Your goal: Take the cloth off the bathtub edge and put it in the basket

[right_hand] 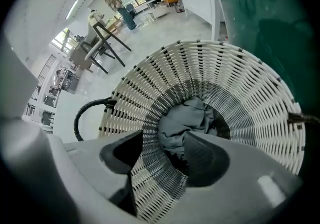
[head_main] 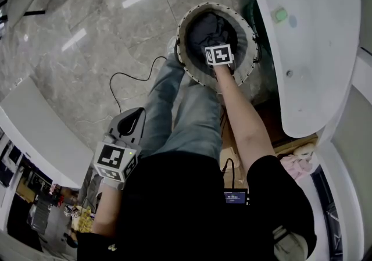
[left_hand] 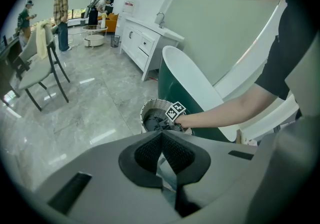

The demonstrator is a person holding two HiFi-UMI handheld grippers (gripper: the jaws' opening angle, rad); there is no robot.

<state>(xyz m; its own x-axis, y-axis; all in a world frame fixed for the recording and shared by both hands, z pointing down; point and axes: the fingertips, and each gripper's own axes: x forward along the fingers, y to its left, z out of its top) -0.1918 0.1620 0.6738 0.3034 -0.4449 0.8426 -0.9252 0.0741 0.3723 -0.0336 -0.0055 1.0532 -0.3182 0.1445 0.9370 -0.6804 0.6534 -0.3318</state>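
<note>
A round wicker basket [head_main: 192, 18] stands on the floor beside the white bathtub [head_main: 314, 50]. A dark grey cloth [head_main: 203, 30] lies crumpled inside it. My right gripper [head_main: 216, 42] reaches down into the basket, its marker cube at the rim. In the right gripper view its jaws [right_hand: 162, 145] stand open. The cloth [right_hand: 182, 123] rests on the basket [right_hand: 240, 93] bottom just past the right jaw's tip, with neither pad pressing on it. My left gripper [head_main: 132, 121] hangs by the person's left leg, away from the basket. Its pads [left_hand: 161, 135] meet with nothing between them.
A black cable [head_main: 131, 77] trails over the grey marble floor left of the basket. A white counter [head_main: 40, 132] runs along the left. A pink cloth [head_main: 296, 161] lies by the tub's near end. Chairs [left_hand: 40, 68], a white cabinet [left_hand: 145, 38] and people [left_hand: 62, 8] are farther off.
</note>
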